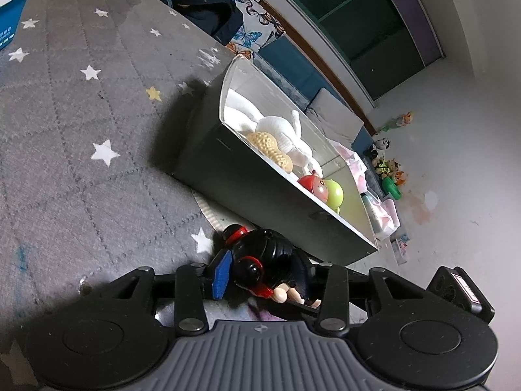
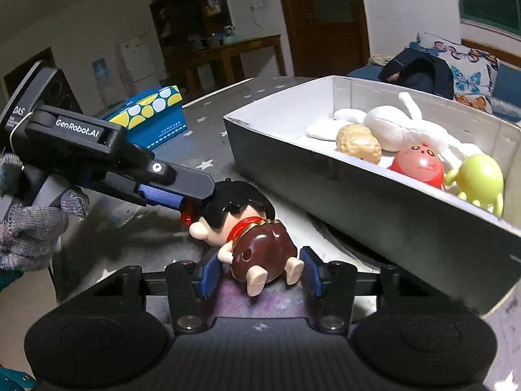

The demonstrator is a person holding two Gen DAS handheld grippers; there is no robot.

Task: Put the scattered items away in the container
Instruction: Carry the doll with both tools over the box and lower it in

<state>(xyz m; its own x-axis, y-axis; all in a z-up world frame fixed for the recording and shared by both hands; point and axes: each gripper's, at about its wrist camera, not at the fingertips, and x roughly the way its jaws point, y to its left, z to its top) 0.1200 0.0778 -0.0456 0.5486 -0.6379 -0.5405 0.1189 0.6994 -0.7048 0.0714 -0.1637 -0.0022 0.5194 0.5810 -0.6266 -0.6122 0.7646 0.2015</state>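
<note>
A toy figure with black hair, red headphones and a brown body lies on the grey star mat beside the container; it shows in the left wrist view point(image 1: 267, 260) and the right wrist view point(image 2: 254, 234). My left gripper point(image 1: 263, 277) is shut on the figure's head, seen from outside in the right wrist view point(image 2: 192, 195). My right gripper point(image 2: 260, 270) is open, its blue pads either side of the figure's body and legs. The container, a dark open box point(image 2: 293, 176), holds a white plush point(image 2: 394, 130), a peanut toy point(image 2: 358, 143), a red toy point(image 2: 420, 163) and a green toy point(image 2: 478, 176).
A blue box with yellow and white dots point(image 2: 153, 114) stands on the mat behind the left gripper. A dark bag point(image 1: 208, 13) and butterfly cushion point(image 1: 250, 22) lie beyond the mat. Small toys point(image 1: 390, 169) sit on the floor past the container.
</note>
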